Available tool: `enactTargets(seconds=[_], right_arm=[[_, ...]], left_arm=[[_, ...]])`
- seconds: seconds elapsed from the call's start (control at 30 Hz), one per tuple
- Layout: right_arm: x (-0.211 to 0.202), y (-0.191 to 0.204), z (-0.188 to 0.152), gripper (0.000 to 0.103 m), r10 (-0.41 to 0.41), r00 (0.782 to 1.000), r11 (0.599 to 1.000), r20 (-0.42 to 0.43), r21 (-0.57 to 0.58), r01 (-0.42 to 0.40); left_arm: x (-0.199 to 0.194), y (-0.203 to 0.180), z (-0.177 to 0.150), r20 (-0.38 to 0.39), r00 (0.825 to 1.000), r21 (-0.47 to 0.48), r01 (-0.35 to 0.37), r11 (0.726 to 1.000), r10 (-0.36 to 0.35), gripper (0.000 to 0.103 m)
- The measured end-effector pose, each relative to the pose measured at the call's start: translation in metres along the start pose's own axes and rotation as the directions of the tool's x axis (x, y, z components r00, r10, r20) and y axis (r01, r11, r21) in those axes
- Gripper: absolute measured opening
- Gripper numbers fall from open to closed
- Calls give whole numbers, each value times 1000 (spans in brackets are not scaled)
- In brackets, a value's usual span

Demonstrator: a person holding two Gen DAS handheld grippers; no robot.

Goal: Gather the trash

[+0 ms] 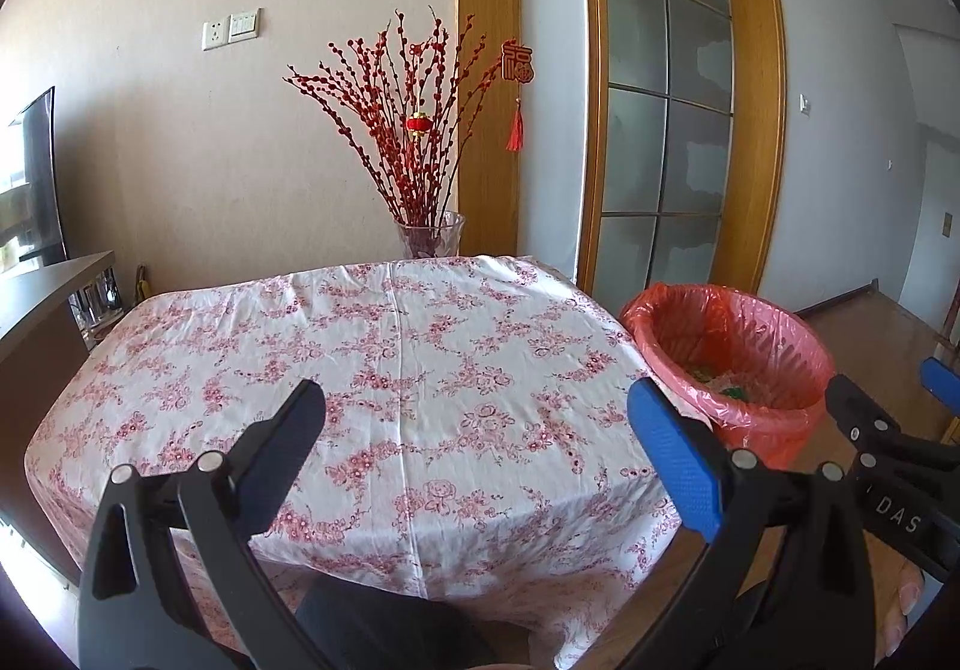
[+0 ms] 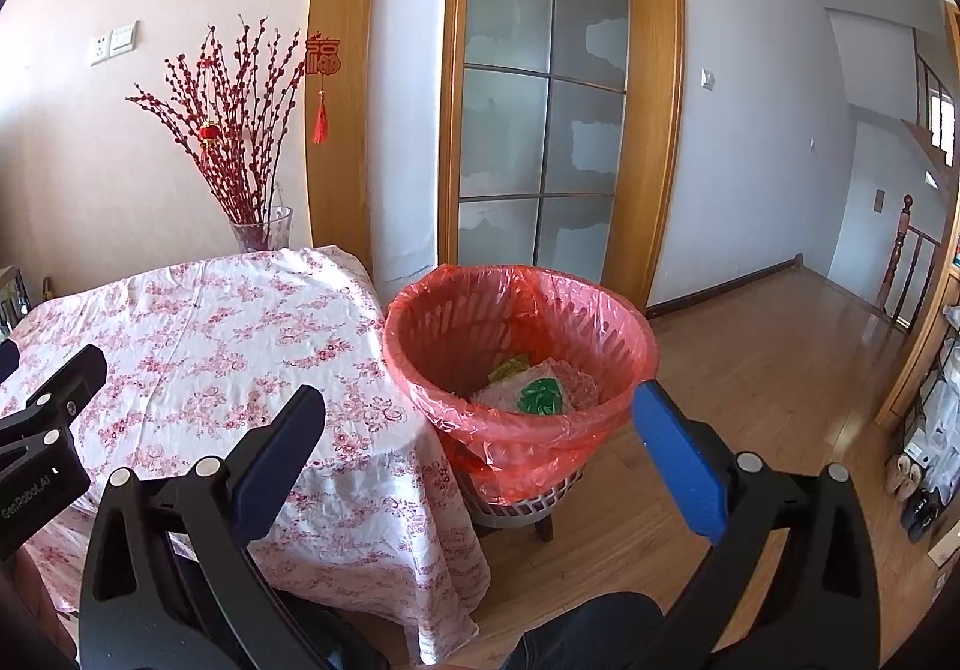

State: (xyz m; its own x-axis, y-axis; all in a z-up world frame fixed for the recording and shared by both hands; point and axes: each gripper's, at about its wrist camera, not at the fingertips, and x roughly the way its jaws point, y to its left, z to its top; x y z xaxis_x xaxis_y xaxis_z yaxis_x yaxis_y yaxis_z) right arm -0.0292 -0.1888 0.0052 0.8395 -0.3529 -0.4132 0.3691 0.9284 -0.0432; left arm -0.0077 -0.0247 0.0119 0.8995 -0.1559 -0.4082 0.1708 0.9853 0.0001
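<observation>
Both grippers hang with jaws spread wide and nothing between them: the left gripper [image 1: 477, 430] over the near edge of the floral tablecloth [image 1: 384, 346], the right gripper [image 2: 480, 433] just short of the trash basket [image 2: 519, 364]. That basket, lined with a red plastic bag [image 2: 558, 430], stands on the wood floor [image 2: 768, 370] just beside the table's right corner. Inside lie crumpled wrappers [image 2: 540, 391], green and pale, their kind hard to make out; the near rim hides the rest. A glass vase [image 1: 431, 235] of red branches stands behind the table, its base hidden.
</observation>
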Motion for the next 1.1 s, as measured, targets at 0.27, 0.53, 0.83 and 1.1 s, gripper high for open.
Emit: enactTargets(seconds=[0.27,0.53,0.83,1.1], right_arm=[[0,1,0,101,2,1000,1000,-4,2,-2],[1,1,0,101,6,1000,1000,-10,3,-6],[2,-1,0,101,16,1000,1000,-17,2,-16],[3,-1,0,101,16,1000,1000,-18,3,-16]], left_arm=[[0,-1,0,-1,1000,0,-3,1000,3,99],[1,2,0,-2,1000,-6,-7,1000,7,99],[2,4,1,-5,1000,-10,-9,1000,9,99],[2,4,1,-6,1000,-12,-10,1000,10,99]])
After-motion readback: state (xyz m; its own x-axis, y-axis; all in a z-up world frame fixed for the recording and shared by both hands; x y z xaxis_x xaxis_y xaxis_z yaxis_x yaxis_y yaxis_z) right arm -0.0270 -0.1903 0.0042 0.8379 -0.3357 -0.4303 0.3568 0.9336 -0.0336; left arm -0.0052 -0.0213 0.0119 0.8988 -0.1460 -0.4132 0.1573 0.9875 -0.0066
